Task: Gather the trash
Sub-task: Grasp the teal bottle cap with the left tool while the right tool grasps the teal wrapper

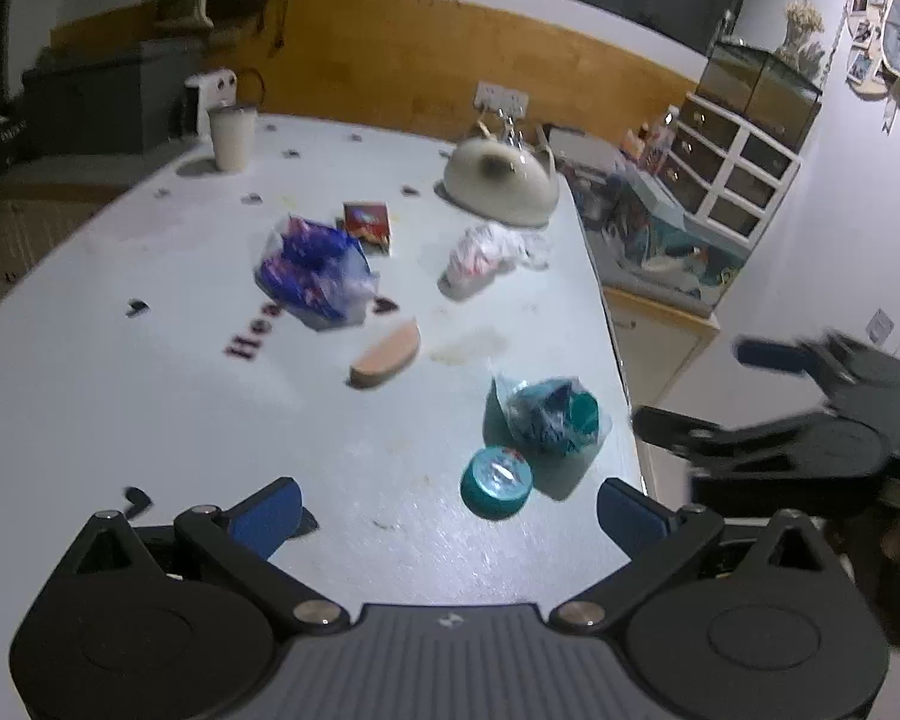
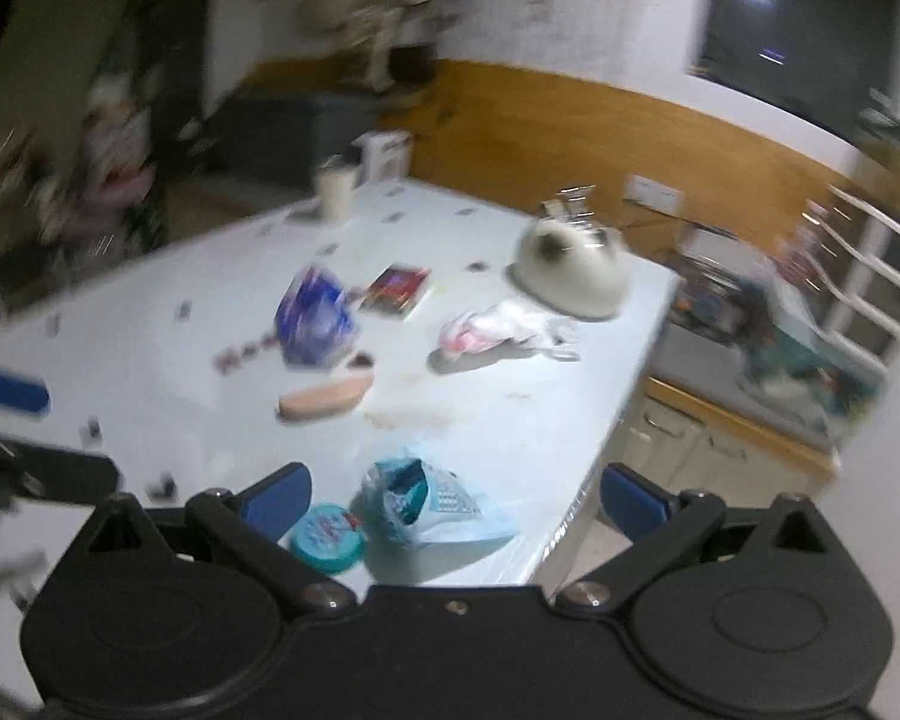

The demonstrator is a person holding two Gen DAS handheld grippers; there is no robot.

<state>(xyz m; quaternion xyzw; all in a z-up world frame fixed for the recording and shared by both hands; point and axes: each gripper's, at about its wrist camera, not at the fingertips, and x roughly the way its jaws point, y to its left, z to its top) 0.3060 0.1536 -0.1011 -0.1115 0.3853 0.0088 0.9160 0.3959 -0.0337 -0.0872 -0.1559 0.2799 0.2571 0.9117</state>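
While held above the near edge of the pale white tabletop, both wide open and gripping nothing: left gripper, right gripper. Toward the far right corner, a cream dome-shaped ceramic vessel. Mid-tabletop, a crumpled blue-and-white plastic wrapper, a white crumpled plastic bag, a small dark red box, a tan wedge-shaped sponge. Near the right edge, a teal crumpled plastic bag just beside a round teal lid.

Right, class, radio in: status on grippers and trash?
Left gripper open, empty. Right gripper open, empty. Teal lid and teal bag nearest, untouched. Nothing blocking.
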